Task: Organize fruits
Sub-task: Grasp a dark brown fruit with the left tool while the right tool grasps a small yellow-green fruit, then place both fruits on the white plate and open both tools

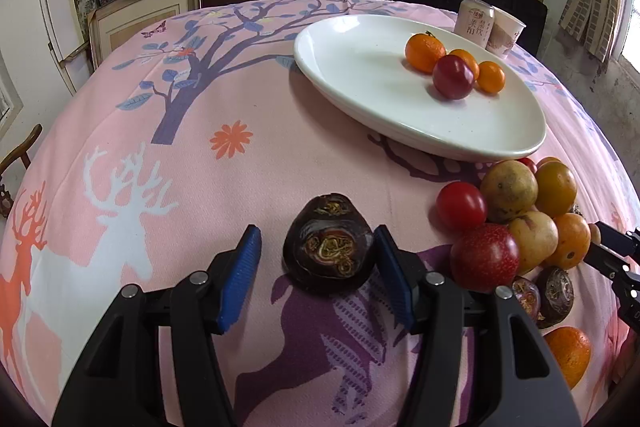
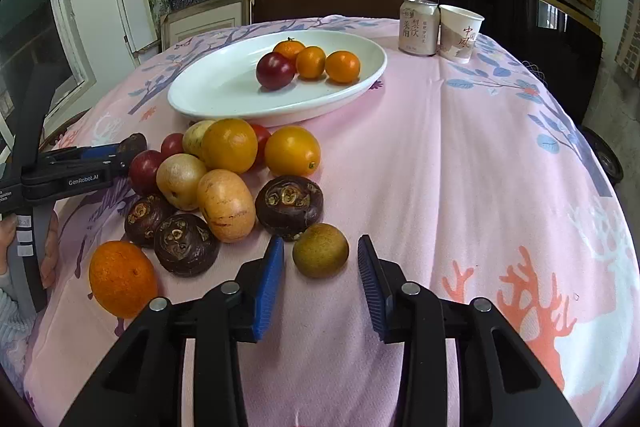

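Note:
A white oval plate (image 1: pixel 352 67) (image 2: pixel 216 87) holds three small oranges and a dark red plum (image 1: pixel 453 77) (image 2: pixel 274 71). My left gripper (image 1: pixel 316 245) is open around a dark brown water chestnut (image 1: pixel 329 245) on the pink cloth; its right pad touches it. My right gripper (image 2: pixel 321 257) is open around a small olive-brown round fruit (image 2: pixel 320 250), pads apart from it. A pile of fruits (image 2: pixel 224 179) (image 1: pixel 516 223) lies between plate and grippers: oranges, yellow fruits, red tomatoes, dark chestnuts.
A drink can (image 2: pixel 418 27) (image 1: pixel 475 22) and a paper cup (image 2: pixel 460 33) stand at the table's far right. The left gripper shows at the left edge of the right wrist view (image 2: pixel 120 151). A loose orange (image 2: pixel 122 279) lies near the front.

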A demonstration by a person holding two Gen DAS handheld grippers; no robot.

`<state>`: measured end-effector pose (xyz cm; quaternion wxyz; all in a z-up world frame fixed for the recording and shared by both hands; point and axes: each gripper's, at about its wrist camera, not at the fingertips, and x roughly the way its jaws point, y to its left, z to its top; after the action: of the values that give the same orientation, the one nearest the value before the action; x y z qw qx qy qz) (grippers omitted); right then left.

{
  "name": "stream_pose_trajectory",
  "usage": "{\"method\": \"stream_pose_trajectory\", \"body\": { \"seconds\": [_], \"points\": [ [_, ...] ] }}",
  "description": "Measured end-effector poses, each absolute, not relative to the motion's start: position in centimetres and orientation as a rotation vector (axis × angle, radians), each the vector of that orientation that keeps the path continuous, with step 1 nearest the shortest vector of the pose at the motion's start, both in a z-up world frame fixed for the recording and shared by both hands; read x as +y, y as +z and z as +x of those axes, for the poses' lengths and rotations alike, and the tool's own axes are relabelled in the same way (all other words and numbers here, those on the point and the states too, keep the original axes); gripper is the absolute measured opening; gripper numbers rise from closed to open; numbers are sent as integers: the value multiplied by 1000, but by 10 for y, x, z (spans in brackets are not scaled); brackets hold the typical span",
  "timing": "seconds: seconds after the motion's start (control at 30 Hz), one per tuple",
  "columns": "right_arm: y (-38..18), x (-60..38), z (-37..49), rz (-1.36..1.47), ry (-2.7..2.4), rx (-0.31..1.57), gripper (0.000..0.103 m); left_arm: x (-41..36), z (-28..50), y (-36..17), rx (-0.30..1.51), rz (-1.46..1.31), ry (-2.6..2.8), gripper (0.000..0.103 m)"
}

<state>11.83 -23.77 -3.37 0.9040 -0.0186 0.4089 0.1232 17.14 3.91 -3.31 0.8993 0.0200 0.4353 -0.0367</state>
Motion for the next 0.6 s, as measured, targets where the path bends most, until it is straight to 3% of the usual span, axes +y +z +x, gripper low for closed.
{"method": "stream_pose_trajectory", "body": {
  "seconds": [0.07,0.1,0.17,0.6],
  "points": [
    [-36,-235,120,-50,260,855,35,39,171,-33,900,38,-77,55],
    [-37,-234,121,-50,260,861,34,39,170,-32,896,30,-86,48],
    [-38,-238,124,-26,262,873,29,37,169,-32,892,32,-90,43],
    [-20,-259,123,91,266,797,29,22,153,6,774,14,-116,43]
  ]
}}
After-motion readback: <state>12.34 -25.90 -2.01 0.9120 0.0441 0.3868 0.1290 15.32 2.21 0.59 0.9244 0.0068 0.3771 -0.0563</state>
